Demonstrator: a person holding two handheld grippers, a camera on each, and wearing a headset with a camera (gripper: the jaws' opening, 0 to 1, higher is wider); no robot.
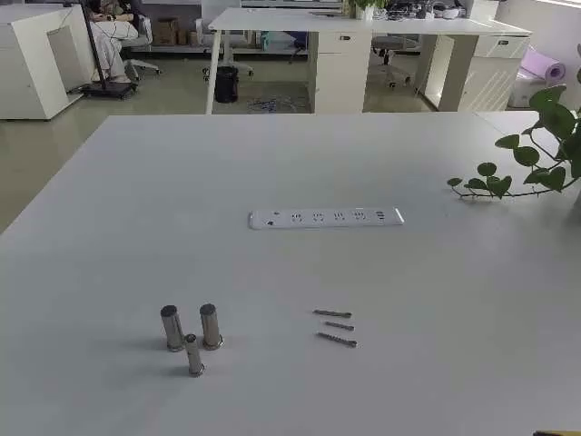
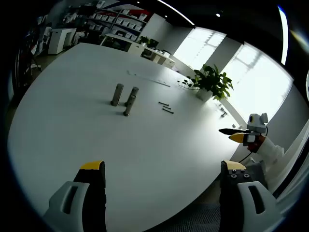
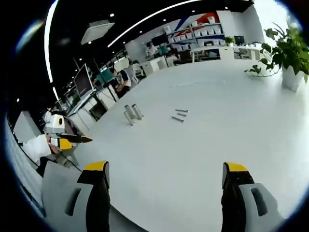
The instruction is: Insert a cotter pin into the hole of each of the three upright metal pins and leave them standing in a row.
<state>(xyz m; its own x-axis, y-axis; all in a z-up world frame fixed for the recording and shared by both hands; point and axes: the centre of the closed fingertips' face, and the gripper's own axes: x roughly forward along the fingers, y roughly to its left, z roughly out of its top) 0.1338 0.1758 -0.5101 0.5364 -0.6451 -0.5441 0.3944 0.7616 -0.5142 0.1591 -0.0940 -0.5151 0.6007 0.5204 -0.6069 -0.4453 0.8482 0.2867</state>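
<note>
Left gripper (image 2: pixel 162 166) and right gripper (image 3: pixel 166 168) both gape, holding nothing. Three metal pins (image 1: pixel 210 325) stand bunched at lower left of the head view, cotter pins (image 1: pixel 337 340) lying flat at lower centre. I judge nudging one upright pin would topple its neighbours, they stand so close.

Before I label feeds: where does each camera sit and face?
Head view: on the head, looking down the table at metal pins and cotter pins.
Left gripper view: behind the open left gripper, facing them; right gripper at right.
Right gripper view: behind the open right gripper; left gripper at left.
All share the metal pins.
</note>
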